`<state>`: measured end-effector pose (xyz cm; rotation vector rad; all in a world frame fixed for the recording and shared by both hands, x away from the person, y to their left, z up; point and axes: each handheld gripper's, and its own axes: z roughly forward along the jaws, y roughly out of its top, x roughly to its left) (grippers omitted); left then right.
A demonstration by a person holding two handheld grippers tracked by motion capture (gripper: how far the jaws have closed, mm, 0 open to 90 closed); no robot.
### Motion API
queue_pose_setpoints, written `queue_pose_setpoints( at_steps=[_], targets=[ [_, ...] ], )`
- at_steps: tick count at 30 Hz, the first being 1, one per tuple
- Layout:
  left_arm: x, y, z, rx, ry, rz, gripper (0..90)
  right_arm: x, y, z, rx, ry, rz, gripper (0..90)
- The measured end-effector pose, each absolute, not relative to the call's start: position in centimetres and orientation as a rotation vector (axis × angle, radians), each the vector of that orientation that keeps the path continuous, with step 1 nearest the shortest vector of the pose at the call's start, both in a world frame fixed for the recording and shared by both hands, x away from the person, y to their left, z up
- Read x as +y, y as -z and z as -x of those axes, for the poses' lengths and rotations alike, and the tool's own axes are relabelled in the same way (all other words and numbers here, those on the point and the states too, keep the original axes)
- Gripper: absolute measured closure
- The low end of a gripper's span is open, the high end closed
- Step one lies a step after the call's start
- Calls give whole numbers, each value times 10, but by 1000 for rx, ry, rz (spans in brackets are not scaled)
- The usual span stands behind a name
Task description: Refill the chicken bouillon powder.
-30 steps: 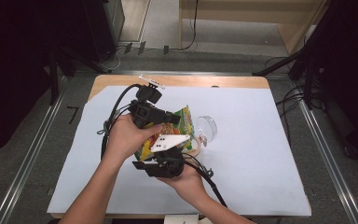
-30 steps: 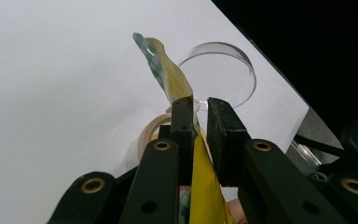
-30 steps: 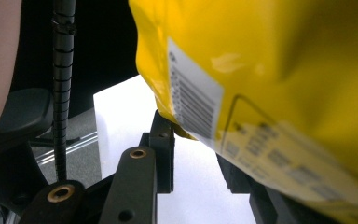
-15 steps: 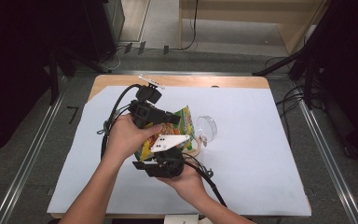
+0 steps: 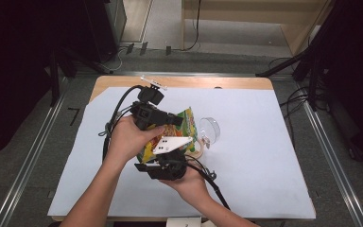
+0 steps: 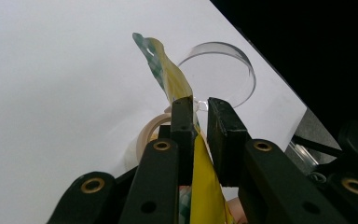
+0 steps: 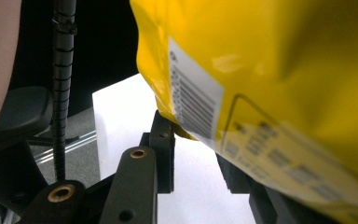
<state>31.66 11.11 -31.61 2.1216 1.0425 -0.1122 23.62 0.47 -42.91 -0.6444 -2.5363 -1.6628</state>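
Left claw (image 5: 179, 119) and right claw (image 5: 177, 153) both clamped

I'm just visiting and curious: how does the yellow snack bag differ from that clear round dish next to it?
The snack bag is opaque, yellow and crinkled; the clear dish is see-through, round and rigid. The bag is held above the table between the left tool and right tool; the dish rests on the white table cover, untouched. Both sit near the table's middle.

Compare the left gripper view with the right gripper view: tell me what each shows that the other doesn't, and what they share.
Left gripper view alone: a clear round dish, a tape roll, and the left claw pinching the bag's thin edge. Right gripper view alone: the bag's barcode label, a ribbed black cable, and the right claw under the bag. Shared: the yellow snack bag and the white table cover.
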Motion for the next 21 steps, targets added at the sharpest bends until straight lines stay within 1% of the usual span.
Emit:
queue_pose_setpoints(
  at_steps=[21],
  targets=[
    [113, 318, -318, 1050, 122, -2124, 811, 5, 427, -234, -2540, 1665, 631, 710]
  ],
)
